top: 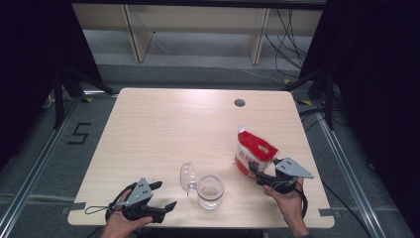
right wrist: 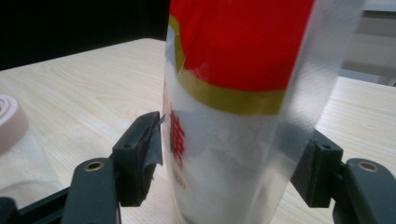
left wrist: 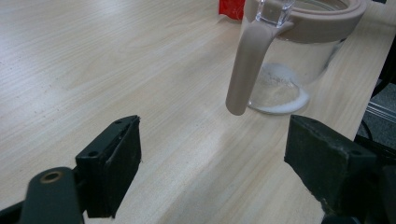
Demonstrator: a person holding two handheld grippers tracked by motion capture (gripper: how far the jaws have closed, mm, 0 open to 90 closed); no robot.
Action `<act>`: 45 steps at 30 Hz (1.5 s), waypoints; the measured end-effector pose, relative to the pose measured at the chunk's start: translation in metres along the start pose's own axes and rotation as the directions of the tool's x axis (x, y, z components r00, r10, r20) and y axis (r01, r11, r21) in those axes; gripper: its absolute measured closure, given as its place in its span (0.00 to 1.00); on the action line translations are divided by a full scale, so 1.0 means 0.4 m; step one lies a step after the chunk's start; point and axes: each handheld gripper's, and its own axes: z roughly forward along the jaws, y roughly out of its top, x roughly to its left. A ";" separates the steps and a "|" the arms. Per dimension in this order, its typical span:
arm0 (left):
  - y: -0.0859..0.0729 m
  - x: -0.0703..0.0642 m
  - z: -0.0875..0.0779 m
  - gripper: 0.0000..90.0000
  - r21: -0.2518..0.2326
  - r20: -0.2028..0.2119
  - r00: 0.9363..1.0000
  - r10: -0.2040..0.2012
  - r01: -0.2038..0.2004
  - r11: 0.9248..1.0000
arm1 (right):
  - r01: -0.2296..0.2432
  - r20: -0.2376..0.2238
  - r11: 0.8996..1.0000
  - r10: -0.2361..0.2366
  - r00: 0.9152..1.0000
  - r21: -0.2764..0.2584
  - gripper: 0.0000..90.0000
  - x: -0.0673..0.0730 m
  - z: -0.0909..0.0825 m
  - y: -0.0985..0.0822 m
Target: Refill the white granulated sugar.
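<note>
A red-and-white bag of white granules stands upright on the pale wooden counter, to the right of a clear glass jar. The right gripper has its jaws around the bag's lower part; in the right gripper view the bag sits between the two black pads, the left pad at its side, though whether the pads press on it cannot be told. The jar stands near the counter's front edge with its hinged lid swung open to its left, a beige seal ring around its mouth and a thin layer of white granules on its bottom. Left of the jar, the left gripper rests low over the counter, jaws wide apart with nothing between them. Beyond the jar, a dark round grommet marks the counter's far edge. Grey floor, black curtains and loose cables surround the counter.
</note>
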 end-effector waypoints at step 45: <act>-0.005 -0.009 0.009 0.20 0.005 0.013 0.999 -0.031 0.031 1.000 | -0.001 -0.041 0.999 -0.001 0.999 -0.050 0.36 -0.016 0.074 -0.041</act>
